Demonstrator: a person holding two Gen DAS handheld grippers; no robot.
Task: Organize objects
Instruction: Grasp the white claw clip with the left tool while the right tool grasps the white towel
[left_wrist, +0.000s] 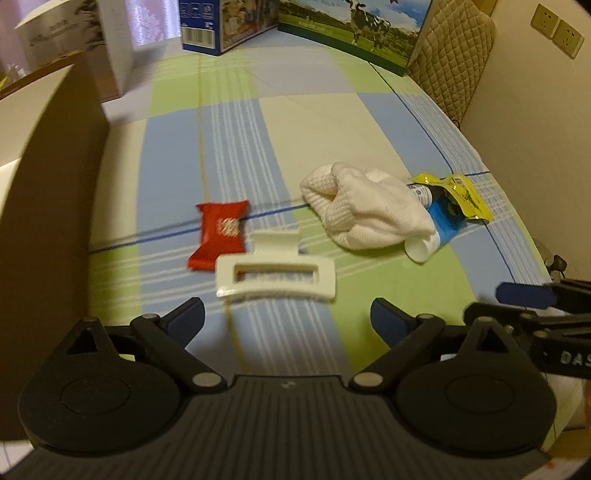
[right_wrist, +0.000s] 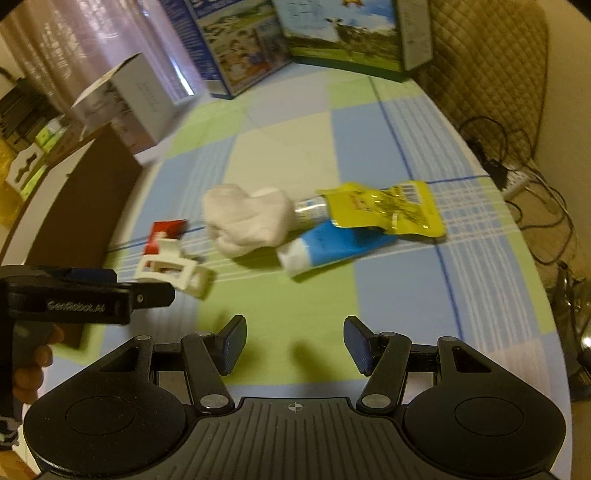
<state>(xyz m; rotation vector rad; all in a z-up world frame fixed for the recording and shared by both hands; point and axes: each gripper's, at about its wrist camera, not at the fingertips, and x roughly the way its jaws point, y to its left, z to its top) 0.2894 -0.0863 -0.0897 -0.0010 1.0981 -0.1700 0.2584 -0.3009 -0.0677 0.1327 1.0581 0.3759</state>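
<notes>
Tabletop (left_wrist: 295, 122): a flat top under a smooth cloth with big green, blue and cream squares and thin white stripes.
Hair clip (left_wrist: 275, 271): hard white plastic, a long bar with a slot through it. It lies just in front of the left gripper (left_wrist: 288, 317), not touching it.
Red packet (left_wrist: 219, 234): small, shiny and pillow-shaped, just behind the hair clip.
White cloth (left_wrist: 354, 206): soft and bumpy, bunched in a lump near the middle of the tabletop, lying over one end of the tube.
Tube (right_wrist: 332, 243): smooth, blue with a white cap end, lying flat.
Yellow pouch (right_wrist: 384, 208): crinkly and shiny, resting on the far end of the tube.
Left gripper: black arms with blue pads. Its jaws stand wide apart with nothing between them.
Right gripper (right_wrist: 295, 345): the same shape. Its jaws stand about half open over bare green cloth and hold nothing.
Boxes (left_wrist: 354, 33): cardboard with cow and field pictures, standing at the far edge.
Only the left view shows: two wall sockets (left_wrist: 557, 31).
Only the right view shows: black cables (right_wrist: 517, 177) beside the tabletop, and a hand (right_wrist: 33, 365) holding the left gripper's handle.
</notes>
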